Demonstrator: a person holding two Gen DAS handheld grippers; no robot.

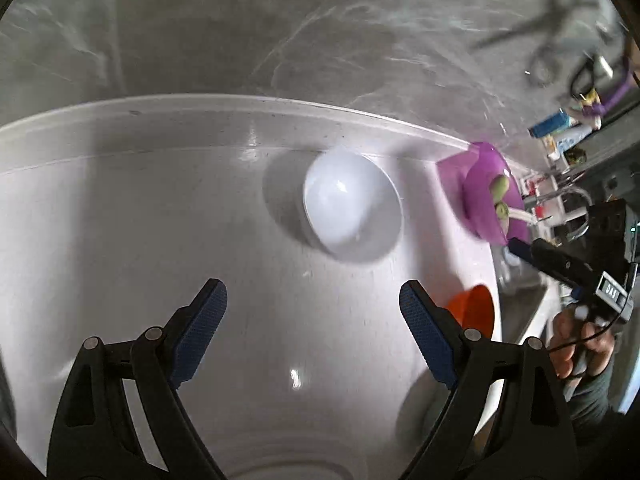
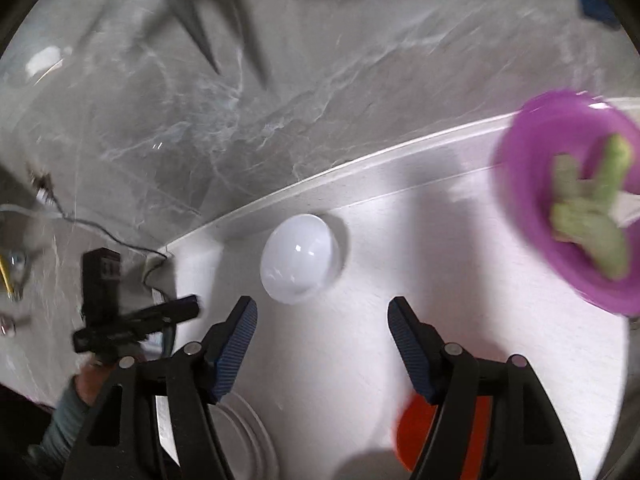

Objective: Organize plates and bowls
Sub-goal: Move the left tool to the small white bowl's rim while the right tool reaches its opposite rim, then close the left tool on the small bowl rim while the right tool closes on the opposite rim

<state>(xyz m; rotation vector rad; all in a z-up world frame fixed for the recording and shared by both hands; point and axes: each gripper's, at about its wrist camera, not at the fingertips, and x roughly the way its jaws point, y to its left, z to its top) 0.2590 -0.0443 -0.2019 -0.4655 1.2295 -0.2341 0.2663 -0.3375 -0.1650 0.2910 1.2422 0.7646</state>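
Note:
A white bowl (image 1: 352, 208) (image 2: 298, 258) stands upright on the white table (image 1: 120, 220) (image 2: 440, 240) near its far edge. A purple bowl (image 1: 486, 196) (image 2: 568, 200) with green pieces inside sits to the right of it, blurred. An orange bowl (image 1: 476, 312) (image 2: 420, 432) lies nearer, partly hidden behind a finger in each view. My left gripper (image 1: 314, 300) is open and empty, short of the white bowl. My right gripper (image 2: 322, 316) is also open and empty, just below the white bowl. White plates (image 2: 248, 432) show under its left finger.
Grey marbled floor (image 1: 320, 40) (image 2: 200, 140) lies beyond the table's far edge. A hand (image 1: 580, 344) holds the other gripper at the right of the left wrist view. Cluttered shelves (image 1: 568, 132) stand at the far right. A cable (image 2: 100, 228) runs off the table's left corner.

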